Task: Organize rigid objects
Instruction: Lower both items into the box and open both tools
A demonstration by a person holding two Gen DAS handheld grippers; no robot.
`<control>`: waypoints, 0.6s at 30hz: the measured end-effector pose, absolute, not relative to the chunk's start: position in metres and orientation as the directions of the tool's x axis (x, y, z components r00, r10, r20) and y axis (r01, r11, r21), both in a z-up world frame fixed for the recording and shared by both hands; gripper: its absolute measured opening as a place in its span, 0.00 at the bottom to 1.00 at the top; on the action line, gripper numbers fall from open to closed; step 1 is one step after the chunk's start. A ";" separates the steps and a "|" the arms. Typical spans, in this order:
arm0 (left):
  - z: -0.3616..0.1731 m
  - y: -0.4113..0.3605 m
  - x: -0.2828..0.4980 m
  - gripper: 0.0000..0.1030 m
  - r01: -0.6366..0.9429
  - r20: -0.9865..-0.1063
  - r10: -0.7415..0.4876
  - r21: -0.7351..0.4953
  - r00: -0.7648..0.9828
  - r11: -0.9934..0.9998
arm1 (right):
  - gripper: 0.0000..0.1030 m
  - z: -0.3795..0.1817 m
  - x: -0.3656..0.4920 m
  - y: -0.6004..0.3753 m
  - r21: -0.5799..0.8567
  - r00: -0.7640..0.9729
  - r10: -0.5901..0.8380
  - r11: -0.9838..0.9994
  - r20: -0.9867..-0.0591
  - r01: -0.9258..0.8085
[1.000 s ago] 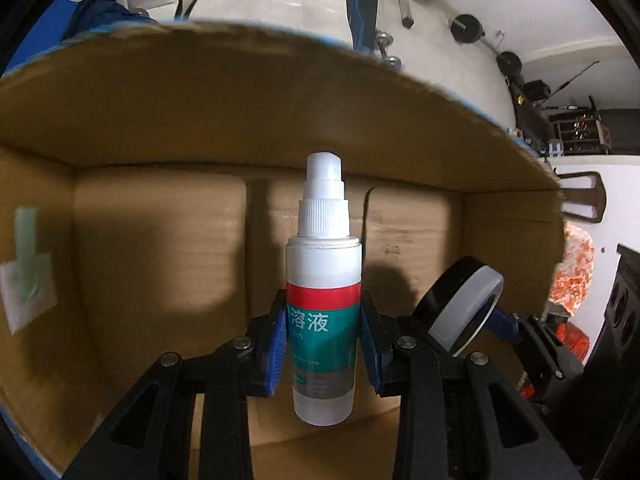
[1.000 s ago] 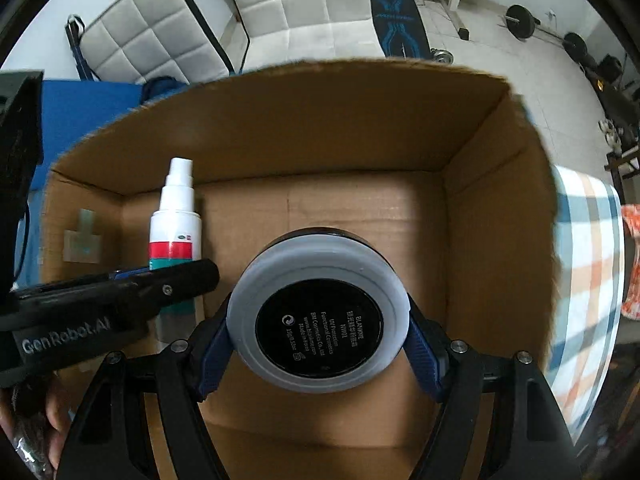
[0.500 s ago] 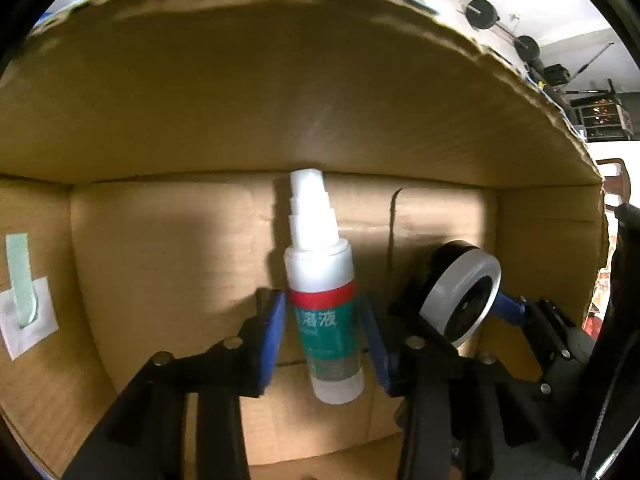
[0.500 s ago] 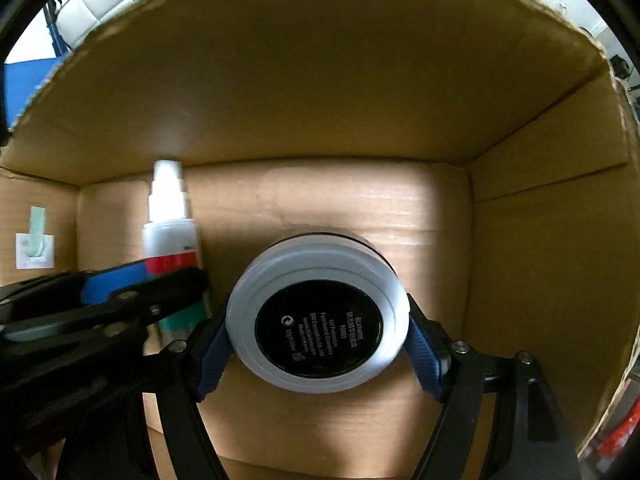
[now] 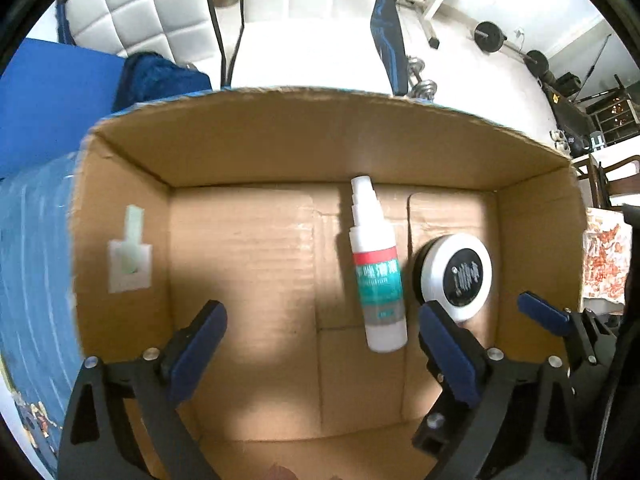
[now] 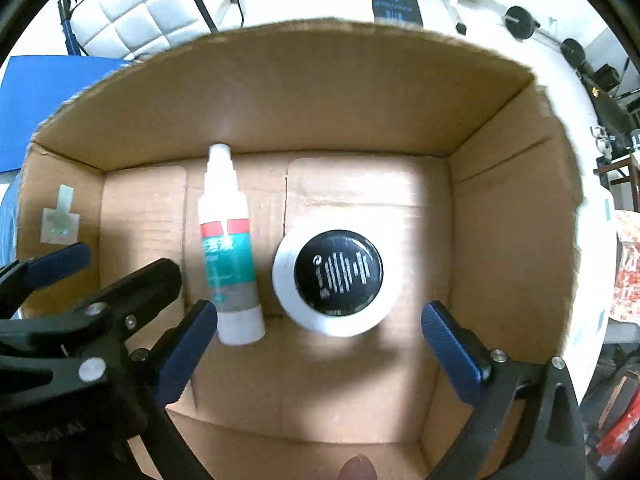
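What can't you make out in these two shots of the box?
- spray bottle: label print, blurred in both views.
- round jar: base text too small; its side hidden in the right wrist view.
- cardboard box: near wall cut off by the left hand-held gripper and frame edge.

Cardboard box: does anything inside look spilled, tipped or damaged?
Nothing stands out. The spray bottle lies flat on the box floor with its cap on, beside the round jar, apart from it. No liquid is visible around either.
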State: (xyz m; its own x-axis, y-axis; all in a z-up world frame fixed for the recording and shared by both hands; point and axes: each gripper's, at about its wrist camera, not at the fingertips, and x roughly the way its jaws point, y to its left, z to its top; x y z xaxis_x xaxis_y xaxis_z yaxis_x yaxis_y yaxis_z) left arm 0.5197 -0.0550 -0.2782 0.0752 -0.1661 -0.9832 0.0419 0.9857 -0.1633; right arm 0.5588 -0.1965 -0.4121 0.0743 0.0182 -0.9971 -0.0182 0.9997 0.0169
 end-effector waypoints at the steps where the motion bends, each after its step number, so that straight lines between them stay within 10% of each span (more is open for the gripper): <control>1: -0.277 -0.057 0.507 0.96 0.041 -0.982 -0.163 -0.160 0.092 0.986 | 1.00 -0.409 0.555 -0.197 0.013 0.080 0.014 1.000 -0.997 -0.014; 18: -0.195 -0.032 0.420 0.96 0.041 -0.946 -0.113 -0.106 0.303 0.994 | 1.00 -0.302 0.446 -0.191 -0.003 0.243 -0.002 1.000 -0.970 -0.004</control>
State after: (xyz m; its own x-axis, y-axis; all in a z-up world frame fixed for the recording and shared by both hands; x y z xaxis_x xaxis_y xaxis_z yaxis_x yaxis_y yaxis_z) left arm 0.4204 -0.0320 -0.1947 0.3027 -0.1131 -0.9463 0.0409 0.9936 -0.1057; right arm 0.4460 -0.1907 -0.3016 0.2433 -0.0016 -0.9700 -0.0036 1.0000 -0.0025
